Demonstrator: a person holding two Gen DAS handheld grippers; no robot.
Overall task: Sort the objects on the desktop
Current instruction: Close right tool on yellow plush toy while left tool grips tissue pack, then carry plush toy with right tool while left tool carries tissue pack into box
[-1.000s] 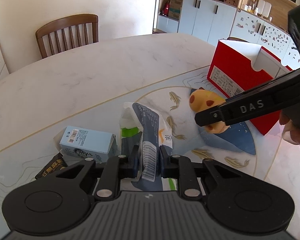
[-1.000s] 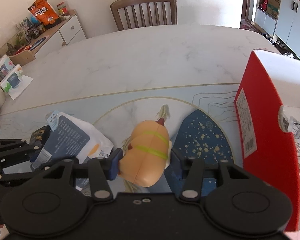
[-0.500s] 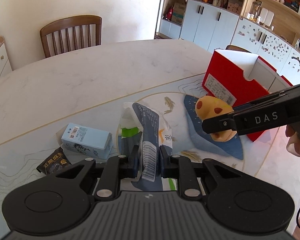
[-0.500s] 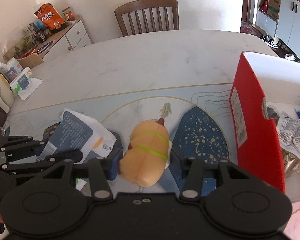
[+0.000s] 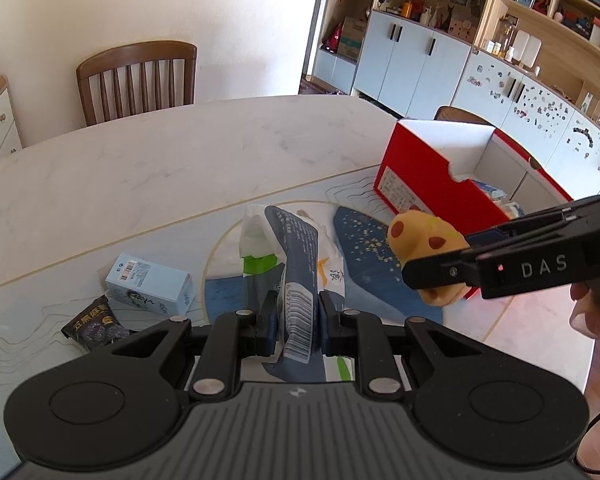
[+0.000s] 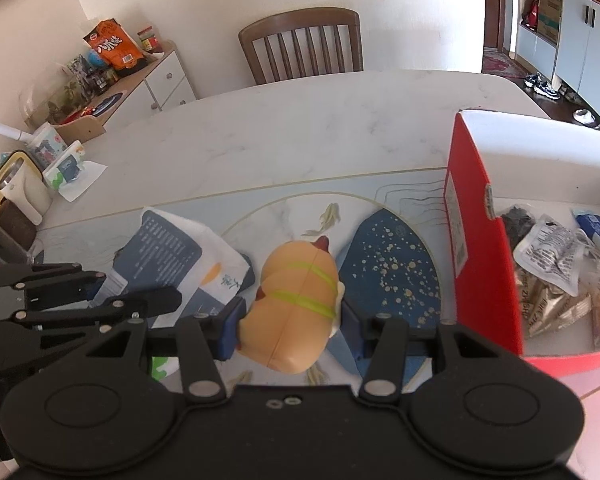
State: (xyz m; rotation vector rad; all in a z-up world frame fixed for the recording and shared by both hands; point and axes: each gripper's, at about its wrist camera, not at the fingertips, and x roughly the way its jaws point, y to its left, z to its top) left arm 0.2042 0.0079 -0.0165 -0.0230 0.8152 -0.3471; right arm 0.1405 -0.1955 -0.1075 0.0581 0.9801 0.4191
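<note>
two tools, each clamped on one item, over a marble table

left wrist view: left tool (image 5: 298, 316) at lower centre, jaws pressed together on a blue-and-white packet (image 5: 296, 264), barcode end between the pads. light blue carton (image 5: 150, 289) lying at left of centre on the table (image 5: 180, 168); black snack sachet (image 5: 92, 323) just beside it, lower left. red box (image 5: 424, 184), open-topped with white inside, at right of centre. right tool (image 5: 440, 276) enters from the right edge, holding an orange spotted toy (image 5: 420, 236) in front of the box. wooden chair (image 5: 136, 78) at upper left.

right wrist view: right tool (image 6: 290, 322) at lower centre, jaws partly apart and clamped on the orange toy (image 6: 296, 304), which carries two green stripes. red box (image 6: 476, 240) at right, holding several wrapped packets (image 6: 552, 248). blue-and-white packet (image 6: 172, 252) at left of centre, gripped by the left tool (image 6: 96, 290) at the left edge.
</note>
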